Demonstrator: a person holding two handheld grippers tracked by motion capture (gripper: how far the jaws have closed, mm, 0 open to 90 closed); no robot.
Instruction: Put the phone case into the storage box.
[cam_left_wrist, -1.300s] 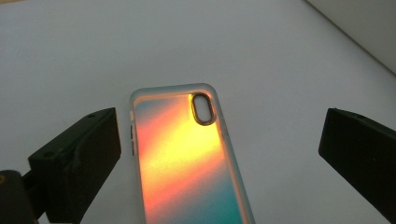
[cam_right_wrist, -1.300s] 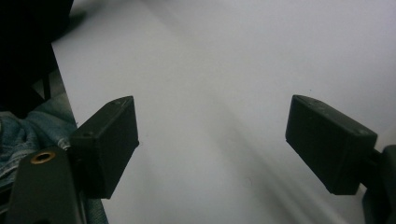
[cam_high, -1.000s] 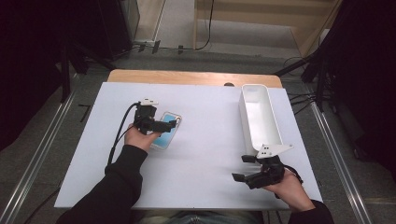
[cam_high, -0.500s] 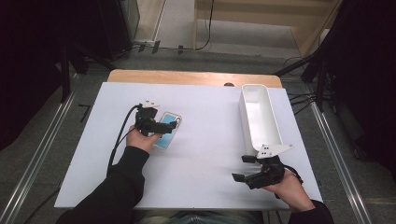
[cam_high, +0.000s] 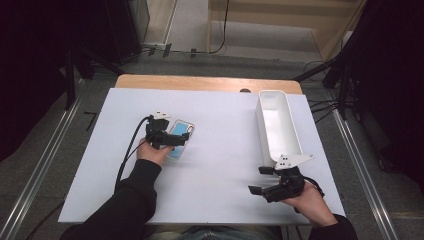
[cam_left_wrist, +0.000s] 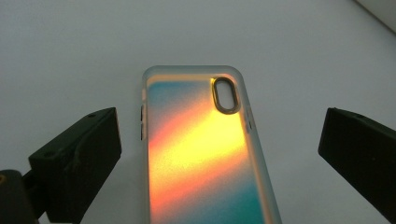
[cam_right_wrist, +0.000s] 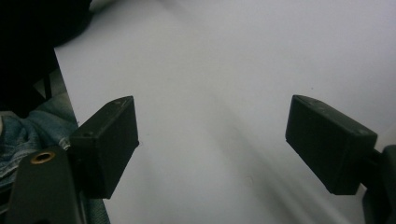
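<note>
A clear-rimmed phone case with an iridescent back of teal, orange and yellow (cam_left_wrist: 203, 154) lies flat on the white-topped desk (cam_high: 220, 125), on its left half, well apart from everything on the right. In the high view the phone case (cam_high: 181, 134) looks pale blue and sits tilted, its far end pointing away and to the right. An oval camera cut-out with a dark rim (cam_left_wrist: 224, 94) sits near the case's far end.

The left gripper (cam_left_wrist: 219, 149) hovers over the near part of the case, held by the person's left hand (cam_high: 152, 150) in a dark sleeve, with a black cable trailing back from it across the desk. Its two black fingers (cam_left_wrist: 77, 163) stand wide apart, one on each side of the case, with bare desk showing between each finger and the case's edge; they touch nothing.

The right gripper (cam_high: 261, 181) rests low at the near right of the desk in the person's right hand (cam_high: 307, 202), pointing left across the bare surface. Its fingers (cam_right_wrist: 109, 140) are also spread apart, with only white desk between them.

A long white rectangular plastic bin (cam_high: 291, 130) stands along the right side of the desk, just beyond the right gripper, its open top facing up.
</note>
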